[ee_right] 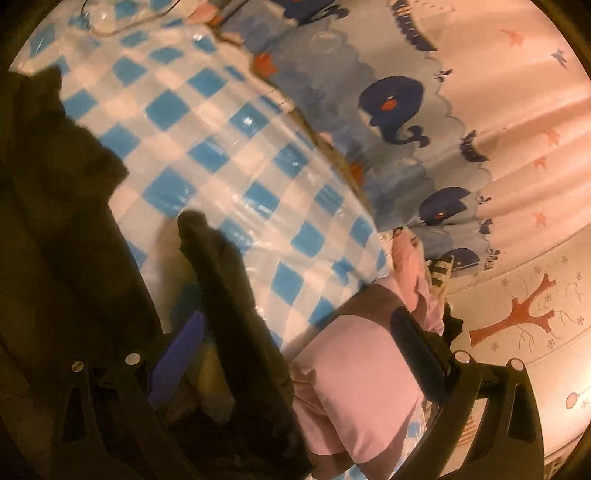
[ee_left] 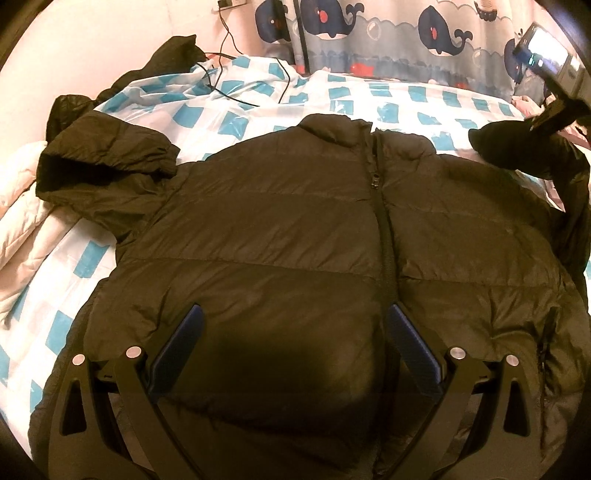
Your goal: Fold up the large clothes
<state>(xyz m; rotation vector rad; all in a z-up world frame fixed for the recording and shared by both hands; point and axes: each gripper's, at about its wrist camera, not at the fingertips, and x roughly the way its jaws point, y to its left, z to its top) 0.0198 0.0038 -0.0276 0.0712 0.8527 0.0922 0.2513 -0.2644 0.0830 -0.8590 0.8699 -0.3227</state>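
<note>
A dark puffer jacket lies face up and zipped on the bed, which is covered by a blue-and-white checked sheet, with its collar toward the whale-print curtain. The left gripper hovers over the jacket's lower front, its 2 blue-padded fingers spread wide, with nothing between them. The jacket's left-side sleeve is bunched at the shoulder, cuff opening upward. On the other side, the right gripper is raised above the bed with the second sleeve lifted beside it. In the right wrist view, that sleeve hangs between the right gripper's fingers, which stand well apart, so whether they pinch the fabric cannot be told. A pink cloth lies at the bed's edge near them.
</note>
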